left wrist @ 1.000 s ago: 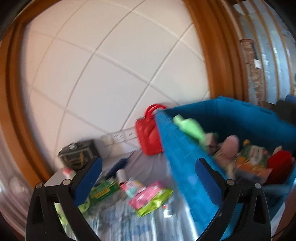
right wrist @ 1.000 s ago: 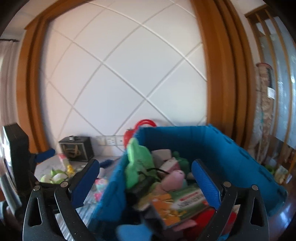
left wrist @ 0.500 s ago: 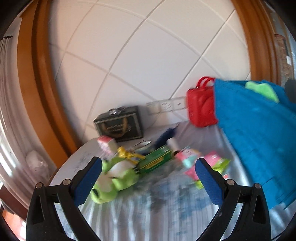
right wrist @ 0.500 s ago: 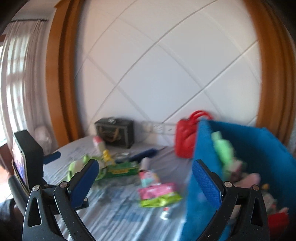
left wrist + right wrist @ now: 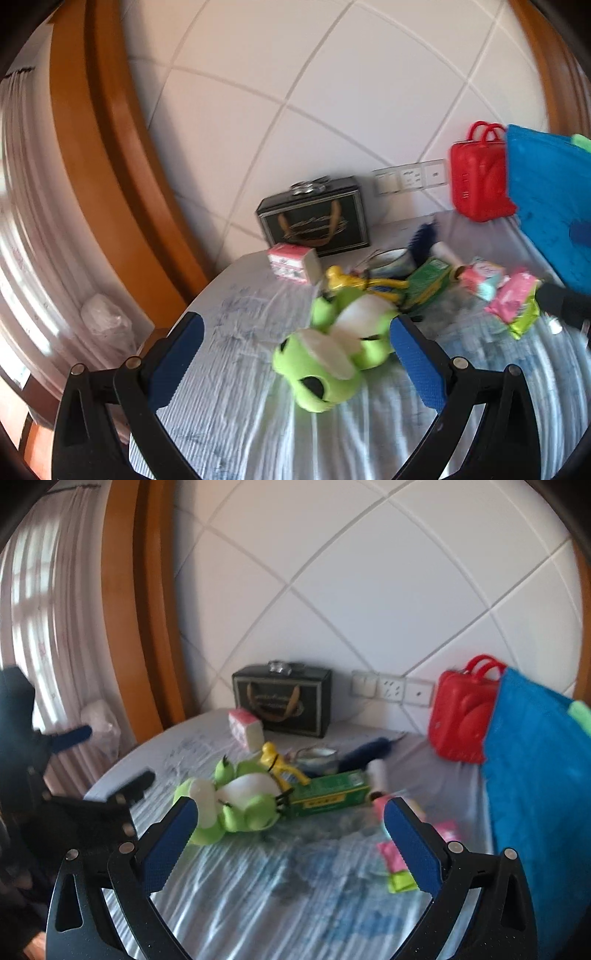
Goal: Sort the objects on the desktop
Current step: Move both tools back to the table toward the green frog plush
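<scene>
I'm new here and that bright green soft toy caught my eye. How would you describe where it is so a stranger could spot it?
Start at the black gift box against the white wall, then come forward across the striped tablecloth. The green plush toy lies there, left of the green carton. It is the only soft, rounded thing, with white patches, among flat packets.

Ahead of me a white wall [image 5: 369,572] with diagonal grooves carries a row of sockets [image 5: 391,687], a curved wooden frame [image 5: 110,147] borders it, and pale curtains [image 5: 40,609] hang at far left.
</scene>
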Tool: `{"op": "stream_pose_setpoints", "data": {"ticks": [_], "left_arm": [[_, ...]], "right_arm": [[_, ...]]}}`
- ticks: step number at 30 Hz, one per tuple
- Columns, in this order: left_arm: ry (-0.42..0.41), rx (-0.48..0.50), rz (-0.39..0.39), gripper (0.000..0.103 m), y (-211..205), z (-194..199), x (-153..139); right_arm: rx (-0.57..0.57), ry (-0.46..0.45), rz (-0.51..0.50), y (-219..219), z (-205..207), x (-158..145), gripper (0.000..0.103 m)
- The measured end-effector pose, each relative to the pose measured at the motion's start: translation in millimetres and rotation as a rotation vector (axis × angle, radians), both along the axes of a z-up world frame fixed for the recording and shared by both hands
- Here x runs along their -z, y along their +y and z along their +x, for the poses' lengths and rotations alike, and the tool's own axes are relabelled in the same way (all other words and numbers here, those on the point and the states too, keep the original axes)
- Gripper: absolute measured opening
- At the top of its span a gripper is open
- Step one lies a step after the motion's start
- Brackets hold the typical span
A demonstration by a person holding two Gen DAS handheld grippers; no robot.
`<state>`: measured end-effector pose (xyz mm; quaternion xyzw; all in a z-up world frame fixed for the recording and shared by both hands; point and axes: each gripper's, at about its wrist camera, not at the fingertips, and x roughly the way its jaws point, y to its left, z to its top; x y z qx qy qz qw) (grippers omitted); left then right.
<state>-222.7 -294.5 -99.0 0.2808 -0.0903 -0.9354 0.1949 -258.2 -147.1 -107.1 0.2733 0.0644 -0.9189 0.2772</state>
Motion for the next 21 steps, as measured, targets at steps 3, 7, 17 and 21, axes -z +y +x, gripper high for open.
{"op": "stream_pose_setpoints", "data": {"ticks": [3,7,17,21], "left_arm": [[-0.006,-0.050,0.001,0.102,-21,-3,6],[-0.032,-0.064,0.009,0.102,-40,-14,15],[-0.057,-0.099,0.031,0.102,-79,-45,42],[-0.074,-0.100,0.042,0.102,-90,-59,53]], "right_arm": [[-0.050,-0.012,0.025,-24,-5,16,0.102],[-0.094,-0.031,0.044,-52,-19,35,0.102],[-0.154,-0.117,0.089,-92,-55,71,0.102],[-0.170,-0.143,0.100,-103,-67,86,0.099]]}}
